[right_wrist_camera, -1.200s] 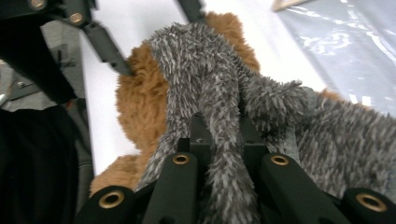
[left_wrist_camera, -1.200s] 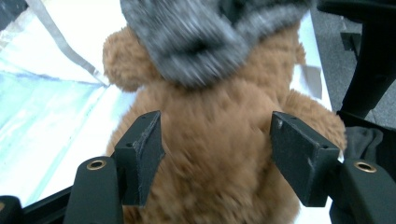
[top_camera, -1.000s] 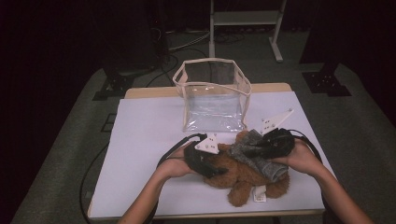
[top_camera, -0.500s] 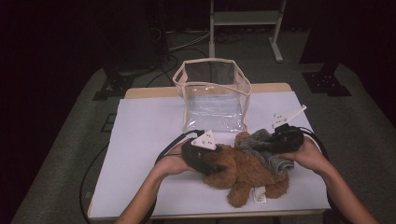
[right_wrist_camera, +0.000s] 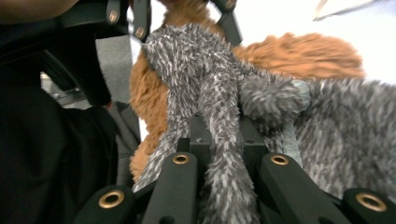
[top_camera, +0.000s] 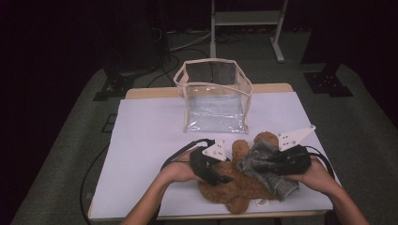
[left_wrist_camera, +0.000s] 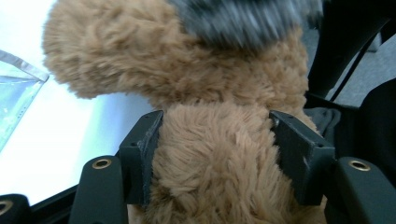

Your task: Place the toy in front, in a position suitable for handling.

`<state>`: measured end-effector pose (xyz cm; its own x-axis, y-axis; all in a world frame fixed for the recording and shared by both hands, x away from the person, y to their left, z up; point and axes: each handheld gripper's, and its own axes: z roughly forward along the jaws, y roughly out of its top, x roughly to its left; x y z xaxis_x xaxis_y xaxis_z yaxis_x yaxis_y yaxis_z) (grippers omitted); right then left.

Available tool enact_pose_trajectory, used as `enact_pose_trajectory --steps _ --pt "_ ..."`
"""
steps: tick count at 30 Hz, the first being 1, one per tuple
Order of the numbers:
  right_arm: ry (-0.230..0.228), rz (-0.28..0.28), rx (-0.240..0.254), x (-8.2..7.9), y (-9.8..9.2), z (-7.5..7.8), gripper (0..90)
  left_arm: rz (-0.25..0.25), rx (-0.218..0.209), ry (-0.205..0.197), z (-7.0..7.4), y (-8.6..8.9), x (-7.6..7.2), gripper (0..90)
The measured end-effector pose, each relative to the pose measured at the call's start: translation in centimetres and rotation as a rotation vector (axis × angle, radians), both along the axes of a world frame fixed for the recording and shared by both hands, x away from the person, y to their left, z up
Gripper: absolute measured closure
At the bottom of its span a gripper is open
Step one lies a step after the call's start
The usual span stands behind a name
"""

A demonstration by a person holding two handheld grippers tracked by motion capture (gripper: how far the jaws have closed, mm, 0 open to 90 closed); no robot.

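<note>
A brown teddy bear (top_camera: 234,187) lies on the white table (top_camera: 145,140) near the front edge, with a grey fuzzy garment (top_camera: 260,157) over its upper part. My left gripper (top_camera: 225,178) comes in from the left. In the left gripper view its jaws (left_wrist_camera: 215,126) press on a brown plush limb of the bear (left_wrist_camera: 140,56); they have just been closing on it. My right gripper (top_camera: 260,164) reaches in from the right, shut on a fold of the grey garment (right_wrist_camera: 336,121). That fold is pinched between its jaws (right_wrist_camera: 224,135), and the bear (right_wrist_camera: 299,56) lies behind.
A clear plastic bag (top_camera: 213,98) with a beige rim stands open at the back middle of the table. Black cables trail from both grippers across the table. A white metal stand (top_camera: 244,18) is on the floor beyond. Bare table surface lies to the left.
My right gripper has shifted right and toward the near edge, drawing the grey garment with it. The left gripper has kept its place on the bear.
</note>
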<state>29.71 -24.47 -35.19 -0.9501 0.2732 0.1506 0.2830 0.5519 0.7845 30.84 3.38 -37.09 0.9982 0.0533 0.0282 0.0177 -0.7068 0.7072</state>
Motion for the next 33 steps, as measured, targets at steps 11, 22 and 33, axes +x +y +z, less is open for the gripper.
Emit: enact_pose_trajectory --steps 11,22,33 --pt "0.008 -0.050 0.013 1.2 -0.6 -1.0 80.3 0.034 -0.064 0.029 0.0 2.1 -0.1 22.1" --pt "0.016 -0.042 0.042 -0.1 -1.3 -1.8 80.4 0.080 -0.100 0.105 -2.0 2.9 -0.6 2.4" --pt "0.021 -0.062 0.046 0.0 -1.4 -2.2 80.4 0.036 0.042 -0.031 -1.3 0.1 0.0 29.4"
